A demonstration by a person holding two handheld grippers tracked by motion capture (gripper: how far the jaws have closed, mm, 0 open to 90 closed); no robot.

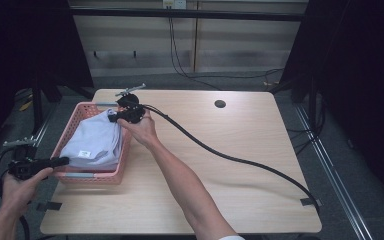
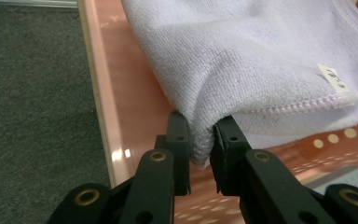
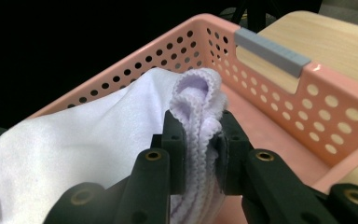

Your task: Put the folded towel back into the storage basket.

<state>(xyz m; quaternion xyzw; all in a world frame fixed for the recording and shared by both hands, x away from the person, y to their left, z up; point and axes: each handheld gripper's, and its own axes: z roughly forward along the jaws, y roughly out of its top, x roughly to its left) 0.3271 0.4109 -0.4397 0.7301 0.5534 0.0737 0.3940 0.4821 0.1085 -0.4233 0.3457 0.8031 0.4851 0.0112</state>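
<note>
The wide, light wooden worktop point(image 1: 230, 165) is carrying a pink perforated plastic basket point(image 1: 71, 126) at its left side, and one corner of the basket is reaching over the worktop's left edge. Inside the basket a folded pale lilac terry towel point(image 1: 97, 140) is lying, and it is covering most of the basket floor. A small white label point(image 1: 84, 154) is sitting on the towel, near the side of the person. A grey bar handle point(image 3: 271, 56) is sitting in the short far wall of the basket.

The left tool point(image 1: 60, 161) is reaching in from the near left corner of the basket. In the left gripper view its two black jaws are standing close together and are pinching a folded corner of the towel point(image 2: 261, 51) between them. The right tool point(image 1: 116, 117) is at the far end of the basket, where its jaws are pressing on the bunched, stitched edge of the same towel point(image 3: 200, 116). This edge seems to be lifted slightly off the basket floor, but I cannot tell this surely.
</note>
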